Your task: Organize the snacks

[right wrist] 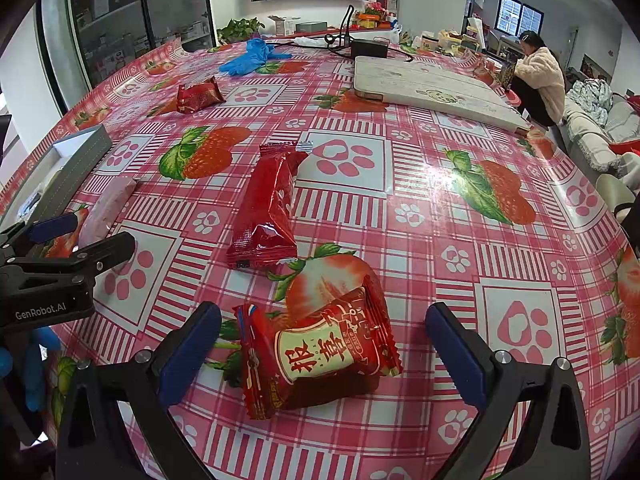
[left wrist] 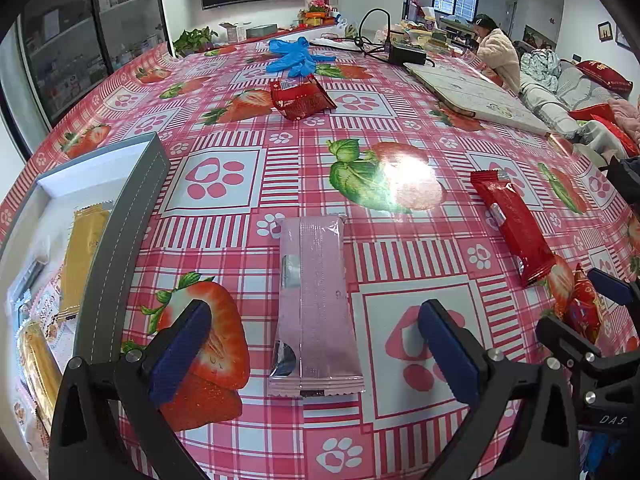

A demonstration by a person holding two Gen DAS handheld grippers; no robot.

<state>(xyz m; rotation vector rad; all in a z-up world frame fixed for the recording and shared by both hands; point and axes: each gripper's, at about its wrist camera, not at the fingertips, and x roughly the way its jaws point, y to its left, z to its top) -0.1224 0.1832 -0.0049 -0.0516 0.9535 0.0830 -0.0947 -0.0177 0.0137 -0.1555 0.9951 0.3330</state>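
Observation:
My left gripper (left wrist: 316,350) is open, its fingers either side of the near end of a long pink snack pack (left wrist: 314,304) lying flat on the table. My right gripper (right wrist: 322,354) is open around a square red snack pack (right wrist: 316,354) with a gold label. A long red snack bar (right wrist: 268,210) lies beyond it, also in the left wrist view (left wrist: 514,226). Another red pack (left wrist: 302,98) lies farther back. A grey box (left wrist: 124,240) at the left holds gold snack packs (left wrist: 82,256).
The table has a pink strawberry-print cloth (left wrist: 400,264). Blue gloves (left wrist: 294,58), a black power brick with cables (left wrist: 406,54) and a white board (left wrist: 476,96) lie at the far side. A person (left wrist: 498,54) sits beyond the table.

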